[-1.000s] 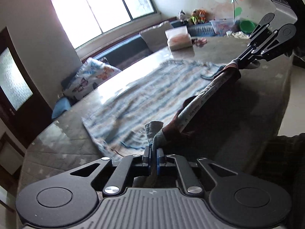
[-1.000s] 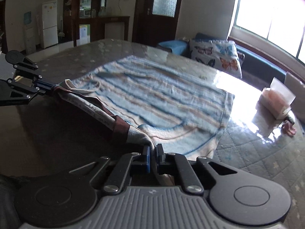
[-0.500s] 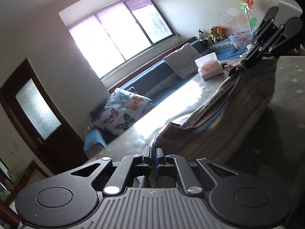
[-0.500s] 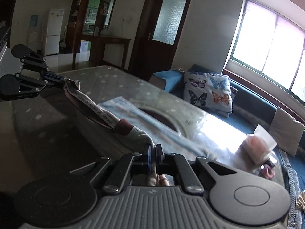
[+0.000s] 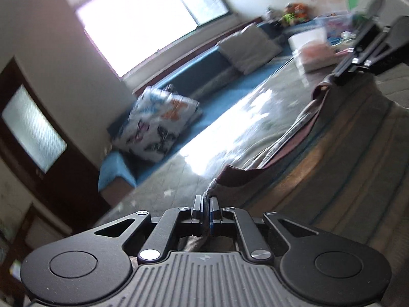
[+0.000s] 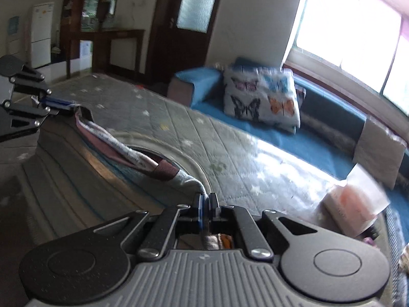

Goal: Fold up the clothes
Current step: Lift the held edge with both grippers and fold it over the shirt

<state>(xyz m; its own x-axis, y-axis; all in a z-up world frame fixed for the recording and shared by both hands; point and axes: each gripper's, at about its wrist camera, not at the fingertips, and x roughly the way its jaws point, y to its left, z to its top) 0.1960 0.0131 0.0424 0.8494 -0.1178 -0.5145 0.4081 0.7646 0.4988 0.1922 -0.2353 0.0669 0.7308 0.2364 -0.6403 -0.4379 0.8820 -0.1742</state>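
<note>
In the left wrist view, we had our left gripper pinched tight on one corner of the striped garment, its maroon neckband stretched toward the right gripper, which gripped the other corner. The cloth hung lifted between the two, above the quilted table. To do this fold well, we judged the edge should be kept taut and both corners level.

In the right wrist view, our right gripper was likewise clamped on fabric, with the left gripper across from it. The garment draped down below the band. We thought carrying both corners forward together, avoiding the tissue box, would lay the fold straight.
</note>
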